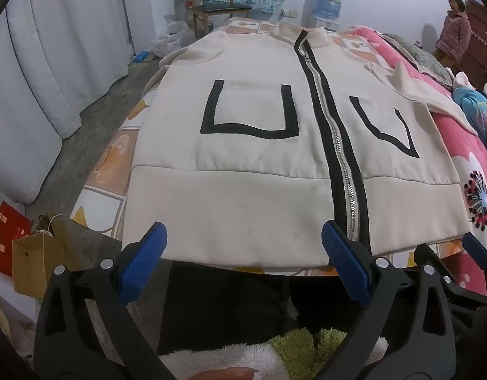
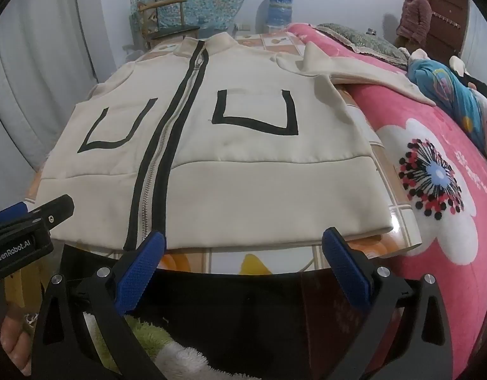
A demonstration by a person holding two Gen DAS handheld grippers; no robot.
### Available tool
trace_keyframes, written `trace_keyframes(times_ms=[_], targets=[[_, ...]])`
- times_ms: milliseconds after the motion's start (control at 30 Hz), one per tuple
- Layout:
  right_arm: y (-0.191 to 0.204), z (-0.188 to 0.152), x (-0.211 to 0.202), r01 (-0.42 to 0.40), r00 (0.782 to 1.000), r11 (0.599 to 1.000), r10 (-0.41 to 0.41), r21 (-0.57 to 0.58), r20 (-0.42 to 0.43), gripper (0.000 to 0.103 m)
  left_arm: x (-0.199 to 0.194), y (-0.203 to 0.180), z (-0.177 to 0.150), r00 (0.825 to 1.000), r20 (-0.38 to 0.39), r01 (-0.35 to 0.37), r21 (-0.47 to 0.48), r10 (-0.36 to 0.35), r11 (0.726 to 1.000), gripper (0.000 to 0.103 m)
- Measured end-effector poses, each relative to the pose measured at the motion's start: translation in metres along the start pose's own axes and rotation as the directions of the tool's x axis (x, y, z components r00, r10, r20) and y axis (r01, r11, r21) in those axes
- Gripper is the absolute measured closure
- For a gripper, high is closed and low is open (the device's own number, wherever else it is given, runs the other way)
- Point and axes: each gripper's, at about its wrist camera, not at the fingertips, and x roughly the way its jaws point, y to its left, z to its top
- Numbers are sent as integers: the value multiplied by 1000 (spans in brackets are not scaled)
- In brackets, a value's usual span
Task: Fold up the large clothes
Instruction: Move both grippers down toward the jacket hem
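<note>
A cream zip-up jacket [image 1: 243, 145] lies spread flat, front up, on a table covered by a patterned cloth [image 1: 101, 190]; its hem faces the cameras and its collar points toward the far wall. One zipper [image 1: 335, 145] edged in black runs hem to collar, closed along the length that shows. Two black-outlined pockets [image 2: 256, 110] sit one on each side of the zipper. One sleeve [image 2: 354, 69] extends to the right over a pink floral blanket [image 2: 433, 174].

Left gripper [image 1: 243, 259]: jaws spread wide, holding nothing, hovering at the hem edge left of the zipper, its blue pads [image 1: 142, 266] just short of the fabric. Right gripper [image 2: 243, 262]: likewise wide and empty, near the hem right of the zipper.

Surroundings: one wooden chair [image 1: 218, 3] beyond the collar, one water-cooler bottle [image 1: 330, 0] against the wall, one standing person [image 2: 414, 15] by a brown door [image 2: 446, 15], pale curtains [image 1: 53, 63] on the left, one red [image 1: 9, 237] and one tan paper bag [image 1: 37, 262] on the floor. Nothing lies on the jacket between the grippers and the hem
</note>
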Motion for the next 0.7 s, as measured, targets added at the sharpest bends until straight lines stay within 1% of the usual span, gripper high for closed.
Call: trace_keyframes(times_ms=[200, 700], targets=[[0, -1, 1, -2, 1000, 1000, 2, 1, -2, 6, 3, 4, 1, 1000, -3, -2, 1, 2, 1000, 8], [-3, -2, 2, -5, 1000, 1000, 5, 9, -1, 6, 3, 1, 0, 1000, -6, -6, 0, 6, 1000, 8]])
